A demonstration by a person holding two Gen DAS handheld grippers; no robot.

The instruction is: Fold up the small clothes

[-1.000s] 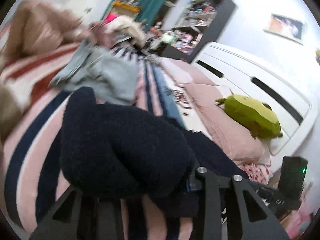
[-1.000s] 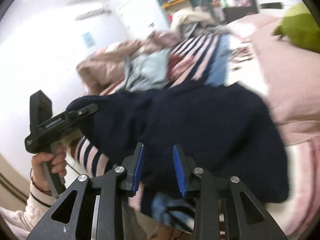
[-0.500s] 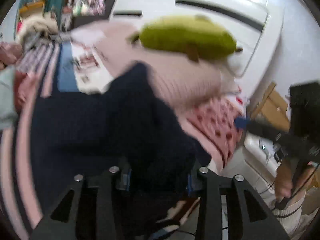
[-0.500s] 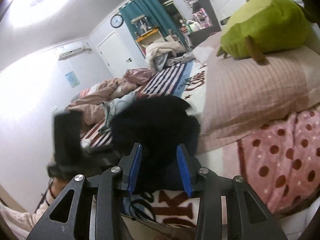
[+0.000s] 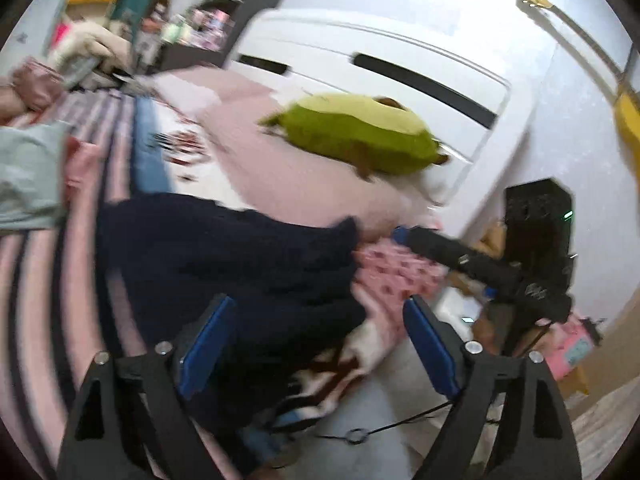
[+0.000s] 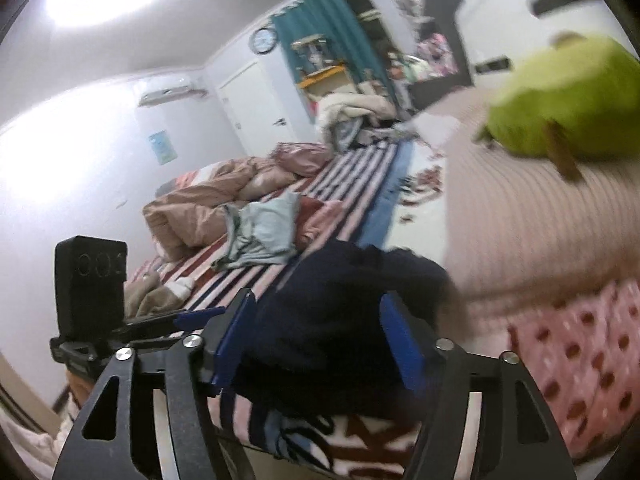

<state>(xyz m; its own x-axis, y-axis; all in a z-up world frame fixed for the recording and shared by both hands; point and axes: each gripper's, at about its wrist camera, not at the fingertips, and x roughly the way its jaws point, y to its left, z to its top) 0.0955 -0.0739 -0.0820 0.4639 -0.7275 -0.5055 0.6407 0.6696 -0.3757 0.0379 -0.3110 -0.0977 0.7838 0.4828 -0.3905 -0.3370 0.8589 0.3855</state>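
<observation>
Both claws stand apart over the bed as I release the dark navy garment (image 5: 224, 256). My left claw (image 5: 316, 344) has just been opening, its blue pads spread wide, and the near edge of the navy garment lies between them without either pad pressing on it. My right claw (image 6: 320, 344) has likewise just been opening, to a narrower gap, and the same navy bundle (image 6: 340, 320) sits in that gap, apparently loose, though blur makes it hard to say whether the cloth brushes the right-hand pad.

The garment lies bunched at the near edge of the bed (image 5: 36, 280), on the pink-and-navy striped blanket, directly ahead of and below both claws. In the left wrist view its long axis runs from the striped blanket on the left toward the pink dotted sheet (image 5: 396, 272) on the right. The left claw frames its near hem; the right claw comes at it from the dotted-sheet end, where its dark body shows in the left wrist view. I judge both about equally near, each at its own end of the bundle.

Beyond the garment, farther up the bed, a pale grey-green garment (image 6: 260, 232) lies crumpled on the stripes, well apart. Past it, a green plush toy (image 5: 360, 136) rests on the pink pillow by the white headboard.
</observation>
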